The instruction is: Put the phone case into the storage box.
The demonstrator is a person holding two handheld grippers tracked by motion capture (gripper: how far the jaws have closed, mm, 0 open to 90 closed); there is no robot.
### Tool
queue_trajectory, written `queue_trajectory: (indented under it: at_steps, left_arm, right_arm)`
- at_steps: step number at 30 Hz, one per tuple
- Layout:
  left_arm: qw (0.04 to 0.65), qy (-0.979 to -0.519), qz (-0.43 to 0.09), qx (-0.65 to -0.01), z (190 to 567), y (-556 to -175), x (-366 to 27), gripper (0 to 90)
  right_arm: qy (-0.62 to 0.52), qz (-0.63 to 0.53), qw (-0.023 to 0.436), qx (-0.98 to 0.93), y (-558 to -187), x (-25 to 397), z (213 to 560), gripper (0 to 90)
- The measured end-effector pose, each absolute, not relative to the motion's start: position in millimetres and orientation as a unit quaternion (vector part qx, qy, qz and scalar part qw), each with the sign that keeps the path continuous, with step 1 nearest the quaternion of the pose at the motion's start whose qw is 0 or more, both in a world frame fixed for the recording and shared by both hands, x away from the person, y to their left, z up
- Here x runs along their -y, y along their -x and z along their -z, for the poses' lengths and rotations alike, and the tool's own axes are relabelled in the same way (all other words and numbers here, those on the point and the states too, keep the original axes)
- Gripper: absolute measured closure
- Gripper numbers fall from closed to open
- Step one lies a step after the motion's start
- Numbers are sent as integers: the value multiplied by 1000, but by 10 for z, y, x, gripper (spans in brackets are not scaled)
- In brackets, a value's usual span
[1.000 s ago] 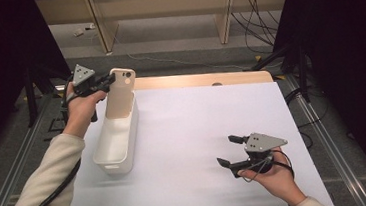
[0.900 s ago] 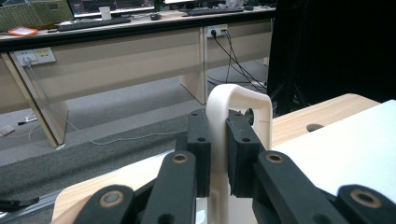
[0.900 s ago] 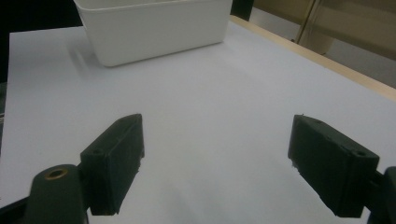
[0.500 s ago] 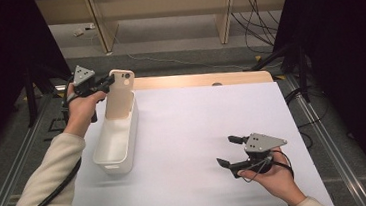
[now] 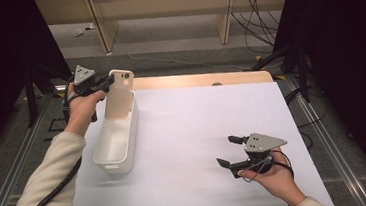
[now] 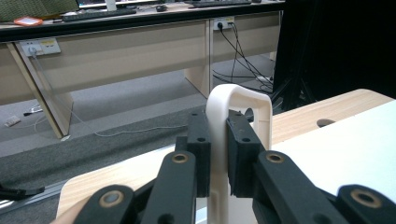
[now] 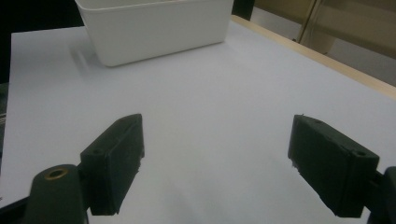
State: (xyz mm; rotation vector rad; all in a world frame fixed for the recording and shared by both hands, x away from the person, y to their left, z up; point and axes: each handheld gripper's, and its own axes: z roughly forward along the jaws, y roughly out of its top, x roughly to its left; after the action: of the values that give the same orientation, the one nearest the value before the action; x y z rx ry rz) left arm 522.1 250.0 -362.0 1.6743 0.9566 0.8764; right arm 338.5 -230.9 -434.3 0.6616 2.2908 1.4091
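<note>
Left gripper clamped on bin handle; little change from the earlier frames.

Since a second ago the white plastic bin (image 5: 116,139) has stayed at the table's left side on the white sheet (image 5: 198,131), its tall looped handle (image 6: 238,116) at the far end. The left gripper (image 5: 103,83) remains closed on that handle, jaws pinching it from both sides. The right gripper (image 5: 229,151) has barely shifted; it sits low over the sheet at near right, jaws spread wide and holding nothing, well apart from the bin. The wooden table edge (image 5: 204,78) shows beyond the sheet. Nothing lies between gripper and bin.
</note>
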Motion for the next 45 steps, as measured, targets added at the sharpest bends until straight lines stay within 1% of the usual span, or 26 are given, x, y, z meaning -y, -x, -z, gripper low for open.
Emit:
queue_trajectory:
  at_steps: [7,8,13,20,45]
  left_arm:
    - [489,-689,-359,-396,3640,-5239,-2493,813]
    - [487,-692,-361,-393,3640,-5245,-2494,813]
    - [489,-689,-359,-396,3639,-5258,-2482,813]
    - [493,-685,-357,-400,3620,-5270,-2469,813]
    - [479,-695,-361,-396,3690,-5345,-2480,813]
  right_arm:
    - [-233,-512,189,-805,-3391,2293,4354,197]
    - [-234,-506,182,-810,-3385,2301,4345,197]
    - [-233,-513,190,-804,-3388,2293,4353,197]
    - [-232,-510,185,-807,-3395,2300,4353,197]
    - [-234,-512,189,-805,-3396,2302,4352,197]
